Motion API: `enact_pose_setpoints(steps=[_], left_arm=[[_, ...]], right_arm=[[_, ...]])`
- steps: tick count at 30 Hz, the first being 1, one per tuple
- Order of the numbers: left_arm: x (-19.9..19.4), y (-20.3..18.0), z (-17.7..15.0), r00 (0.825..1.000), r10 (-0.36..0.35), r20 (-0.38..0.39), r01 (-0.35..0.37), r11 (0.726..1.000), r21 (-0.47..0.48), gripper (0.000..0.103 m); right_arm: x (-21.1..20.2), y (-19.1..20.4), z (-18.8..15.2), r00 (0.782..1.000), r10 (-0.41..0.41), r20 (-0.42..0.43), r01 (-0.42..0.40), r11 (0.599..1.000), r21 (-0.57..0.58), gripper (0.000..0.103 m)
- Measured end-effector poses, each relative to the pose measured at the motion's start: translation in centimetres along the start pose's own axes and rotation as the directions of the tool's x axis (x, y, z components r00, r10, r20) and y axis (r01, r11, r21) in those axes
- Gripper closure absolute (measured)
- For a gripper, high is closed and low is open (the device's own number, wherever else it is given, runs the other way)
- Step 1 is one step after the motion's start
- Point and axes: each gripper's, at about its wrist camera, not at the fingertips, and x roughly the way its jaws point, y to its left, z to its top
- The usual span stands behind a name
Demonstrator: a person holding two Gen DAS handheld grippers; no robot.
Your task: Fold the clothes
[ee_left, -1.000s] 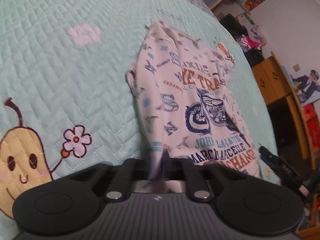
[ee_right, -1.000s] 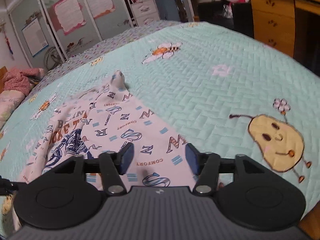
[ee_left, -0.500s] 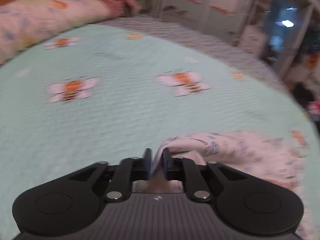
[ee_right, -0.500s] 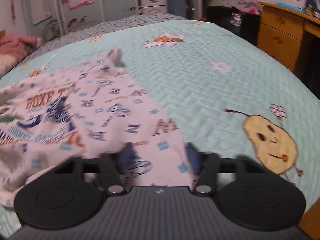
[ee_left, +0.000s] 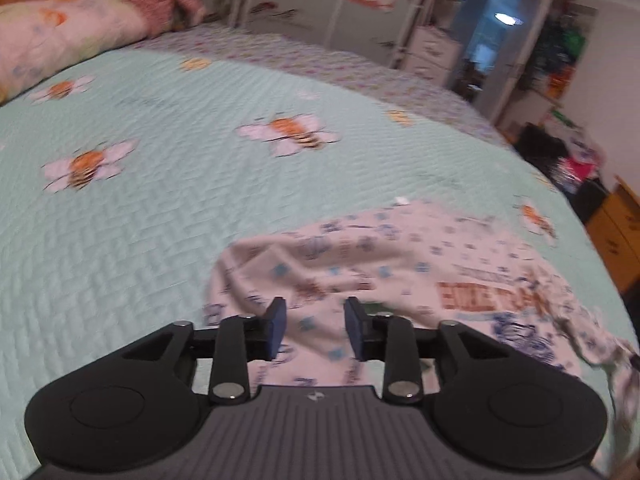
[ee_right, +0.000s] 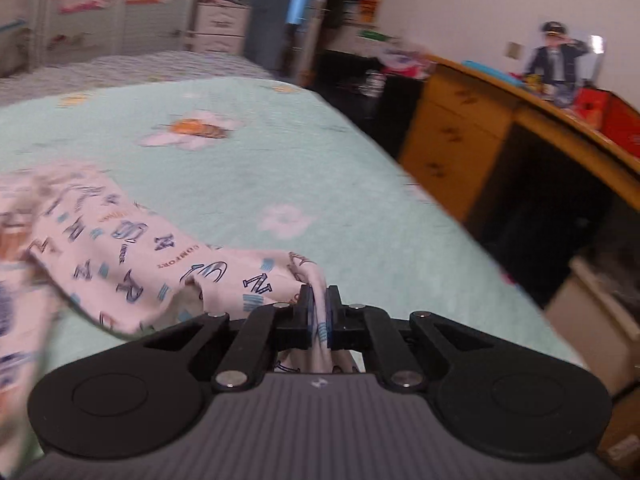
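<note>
A white printed shirt (ee_left: 400, 272) with blue letters and orange words lies rumpled on the mint quilted bedspread (ee_left: 140, 220). My left gripper (ee_left: 315, 328) hovers over the shirt's near edge; its jaws are opening and the blue pads stand apart with cloth below them, not pinched. In the right wrist view the same shirt (ee_right: 132, 256) trails off to the left, lifted at one end. My right gripper (ee_right: 319, 312) is closing tight on a bunched edge of that shirt, the fabric squeezed between its pads.
Bee and flower patches dot the bedspread. A pink pillow (ee_left: 60, 36) lies at the far left, wardrobes (ee_left: 340, 0) stand behind the bed. A wooden desk (ee_right: 500, 128) with drawers stands right of the bed, a dark gap between them.
My left gripper let go of the shirt edge and its pads spread apart. My right gripper went from open over the shirt to clamped on its edge and swung toward the bed's right side.
</note>
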Motion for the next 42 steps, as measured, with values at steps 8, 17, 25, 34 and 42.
enact_pose_setpoints(steps=[8,17,25,34,42], left_arm=[[2.0,-2.8,-2.0,0.975,-0.161,-0.155,0.170,0.984,0.045,0.064],[3.4,-2.7,-4.8,0.952,-0.191,-0.240,0.197,0.980,0.001,0.061],[2.3,-2.6,-4.5,0.966,-0.160,-0.205,0.169,0.985,0.026,0.060],[1.5,-1.4,-2.0,0.980,-0.156,-0.128,0.157,0.988,0.001,0.060],[4.4,-3.5,3.6,0.993,-0.100,-0.057,0.107,0.983,0.146,0.056]], right_arm=[[2.9,0.0,-0.6,0.998,-0.051,-0.049,0.051,0.999,-0.003,0.087],[-8.8,1.0,-4.5,0.867,0.496,0.050,-0.490,0.830,0.264,0.032],[-10.0,10.0,-7.0,0.743,0.661,-0.100,-0.645,0.748,0.154,0.072],[-9.7,2.5,-3.5,0.705,0.708,0.041,-0.669,0.644,0.370,0.094],[-8.1,2.7,-4.8,0.685,0.693,-0.226,-0.655,0.721,0.227,0.070]])
